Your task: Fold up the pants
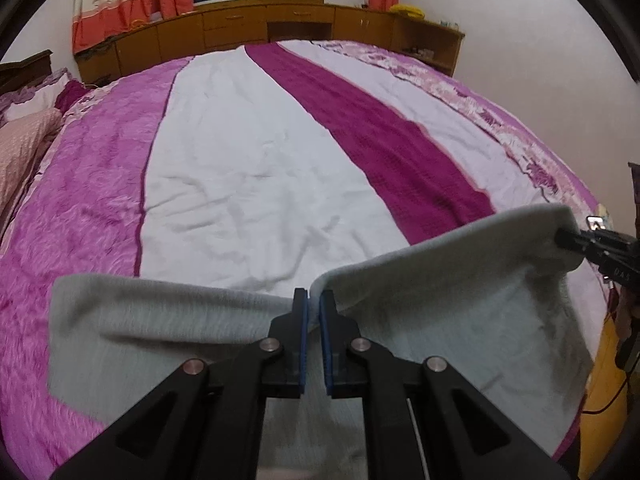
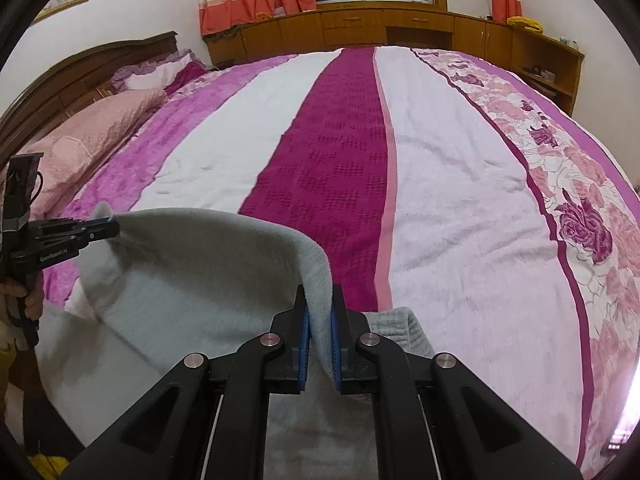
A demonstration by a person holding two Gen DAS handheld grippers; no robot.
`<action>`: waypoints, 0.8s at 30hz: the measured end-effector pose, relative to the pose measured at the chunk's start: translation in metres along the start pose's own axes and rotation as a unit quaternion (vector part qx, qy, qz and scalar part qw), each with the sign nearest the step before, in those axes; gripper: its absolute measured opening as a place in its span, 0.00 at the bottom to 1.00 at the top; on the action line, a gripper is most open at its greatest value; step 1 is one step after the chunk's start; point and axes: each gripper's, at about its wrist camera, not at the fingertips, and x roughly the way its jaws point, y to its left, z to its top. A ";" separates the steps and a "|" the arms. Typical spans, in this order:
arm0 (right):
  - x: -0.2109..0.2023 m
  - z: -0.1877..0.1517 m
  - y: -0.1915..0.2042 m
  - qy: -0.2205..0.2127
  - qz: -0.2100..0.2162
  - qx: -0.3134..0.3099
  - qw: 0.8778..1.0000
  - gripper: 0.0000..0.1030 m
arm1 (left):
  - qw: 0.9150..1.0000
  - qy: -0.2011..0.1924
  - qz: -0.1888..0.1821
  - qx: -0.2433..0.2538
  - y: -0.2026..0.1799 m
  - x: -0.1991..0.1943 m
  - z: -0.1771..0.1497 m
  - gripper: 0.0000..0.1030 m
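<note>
The light grey fleece pants [image 1: 448,300] hang stretched between my two grippers above the near edge of the bed. My left gripper [image 1: 314,300] is shut on the cloth's upper edge; a flap of the pants [image 1: 132,320] spreads to its left. My right gripper [image 2: 319,300] is shut on another part of the same edge of the pants [image 2: 200,272]. In the left wrist view the right gripper [image 1: 560,238] pinches the far right corner. In the right wrist view the left gripper [image 2: 114,229] pinches the far left corner. A ribbed grey cuff [image 2: 396,328] lies on the bed.
The bed [image 1: 248,168] has a blanket striped pink, white and magenta, with a rose border [image 2: 580,216] on the right. Pillows [image 2: 92,136] and a wooden headboard [image 2: 72,76] are on the left. Wooden cabinets [image 1: 240,28] and a curtained window stand behind the bed.
</note>
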 end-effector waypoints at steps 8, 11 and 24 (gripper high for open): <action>-0.036 -0.020 0.011 -0.009 0.019 0.008 1.000 0.02 | 1.000 -0.025 -0.005 -0.005 -0.012 -0.047 -0.027 0.06; -0.049 -0.031 0.015 -0.011 0.021 0.007 1.000 0.01 | 0.999 -0.031 -0.006 -0.006 -0.018 -0.062 -0.038 0.06; -0.078 -0.084 0.023 0.005 0.034 0.017 0.999 0.01 | 1.000 -0.028 -0.002 -0.013 -0.042 -0.105 -0.106 0.06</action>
